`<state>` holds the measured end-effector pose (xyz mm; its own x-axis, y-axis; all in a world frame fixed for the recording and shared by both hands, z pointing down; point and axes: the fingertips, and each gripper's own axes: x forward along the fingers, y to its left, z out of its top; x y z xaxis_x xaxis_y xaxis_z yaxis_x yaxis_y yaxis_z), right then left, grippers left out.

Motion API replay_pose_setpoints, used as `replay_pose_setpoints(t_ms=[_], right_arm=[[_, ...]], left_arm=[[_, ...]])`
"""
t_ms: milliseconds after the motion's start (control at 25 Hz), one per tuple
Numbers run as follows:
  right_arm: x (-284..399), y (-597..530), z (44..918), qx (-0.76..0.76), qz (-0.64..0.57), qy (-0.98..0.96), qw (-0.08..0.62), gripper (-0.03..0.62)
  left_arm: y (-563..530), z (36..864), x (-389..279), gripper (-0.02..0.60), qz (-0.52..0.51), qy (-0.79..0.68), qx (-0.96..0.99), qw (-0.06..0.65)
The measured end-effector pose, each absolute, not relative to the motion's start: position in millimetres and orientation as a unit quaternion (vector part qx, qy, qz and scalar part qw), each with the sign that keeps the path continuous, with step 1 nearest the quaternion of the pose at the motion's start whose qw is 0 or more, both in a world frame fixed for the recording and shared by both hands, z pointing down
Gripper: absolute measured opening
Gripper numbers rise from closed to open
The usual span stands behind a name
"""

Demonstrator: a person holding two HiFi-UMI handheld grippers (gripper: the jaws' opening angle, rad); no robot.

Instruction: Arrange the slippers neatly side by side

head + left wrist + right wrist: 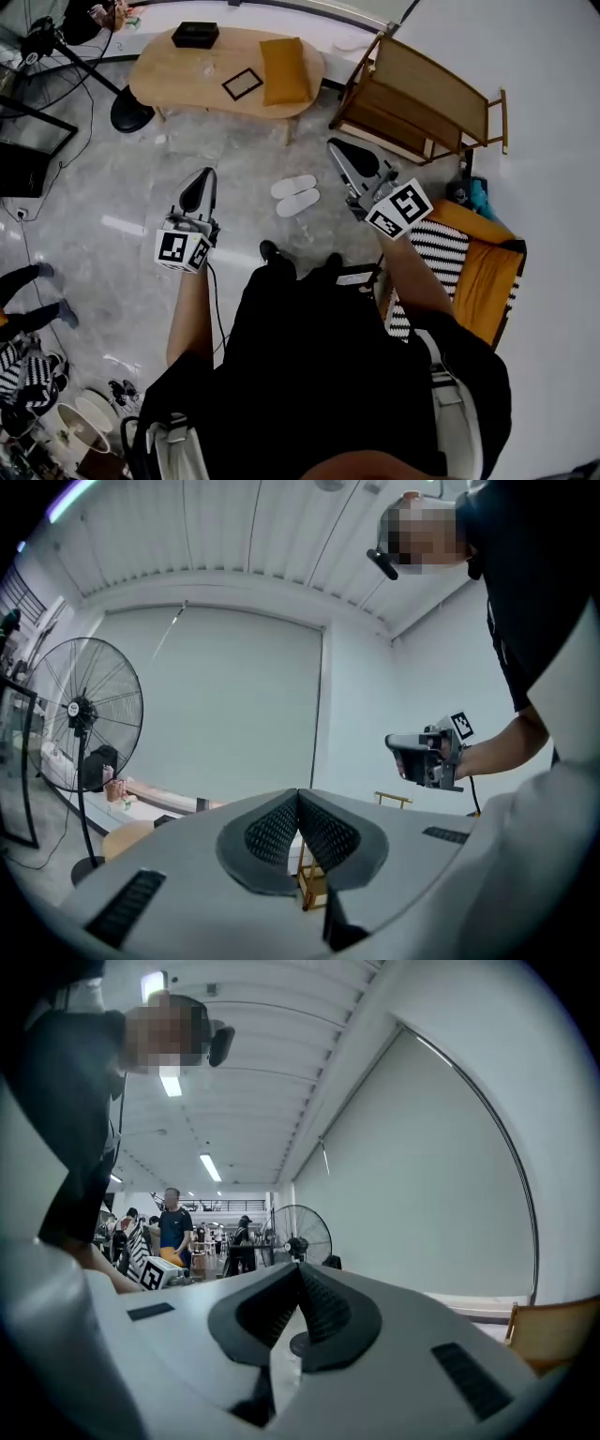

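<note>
A pair of white slippers [296,195] lies side by side on the grey floor, in front of the person's feet. Both grippers are held up high and level, well above the slippers. In the head view my left gripper [208,172] is to the left of the pair and my right gripper [333,143] is to its upper right. The left gripper view shows my left gripper [298,793] shut, its pads meeting with nothing between them. My right gripper [299,1267] is also shut and holds nothing. The slippers are not in either gripper view.
An oval wooden table [187,75] beyond the slippers carries a black box [195,35], a yellow cushion [284,70] and a dark frame [242,83]. A wooden rack [422,98] stands at the right, with a striped chair [441,248] below it. A standing fan [80,714] and people's legs are at the left.
</note>
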<state>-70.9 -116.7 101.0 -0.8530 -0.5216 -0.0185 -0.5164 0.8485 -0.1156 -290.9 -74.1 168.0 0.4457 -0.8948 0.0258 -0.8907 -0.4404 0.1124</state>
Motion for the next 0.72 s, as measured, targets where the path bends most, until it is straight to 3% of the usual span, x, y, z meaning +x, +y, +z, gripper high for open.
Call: replay_pose_setpoints(t_ms=[320,720], right_arm=[[-22.0,-68.1,42.0,-0.305,-0.006,0.948,0.091,0.031],[71.8,14.5,29.8,-0.331,0.026,0.938,0.099,0.031]], left_arm=[[-31.1,103.8,-290.8,0.014,-0.037,-0.547,0.836,0.021],[57.7,45.1,-224.7,0.014,-0.063,-0.55,0.833,-0.02]])
